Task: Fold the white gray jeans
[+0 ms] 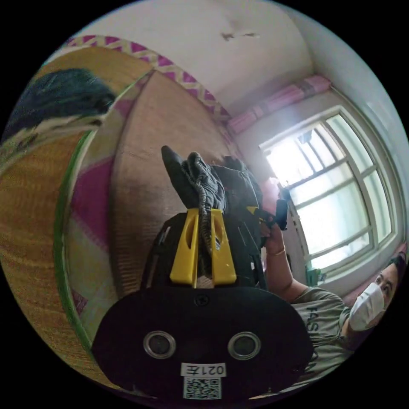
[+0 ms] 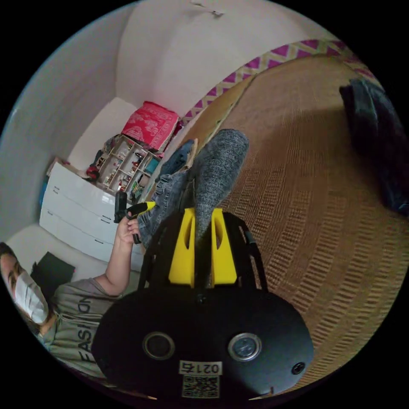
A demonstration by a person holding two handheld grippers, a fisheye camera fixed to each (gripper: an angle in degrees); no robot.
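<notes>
Two grippers, both clenched on the jeans (image 2: 215, 166). Left gripper (image 1: 203, 251): yellow jaws pinch a bunched, seamed edge of dark grey denim, which stands up past the tips. Right gripper (image 2: 203, 249): jaws nip a lighter grey fold, the rest trailing off toward the person's hand (image 2: 128, 230). I judge the garment lifted off the woven mat (image 2: 324, 204), slung between my two holds. Risks, as I read them: each bite is narrow and near an edge, so the cloth's weight could drag it free; bunched layers may set a crooked crease; the dark cloth (image 2: 375, 140) lying well apart on the mat could get caught on lowering.
</notes>
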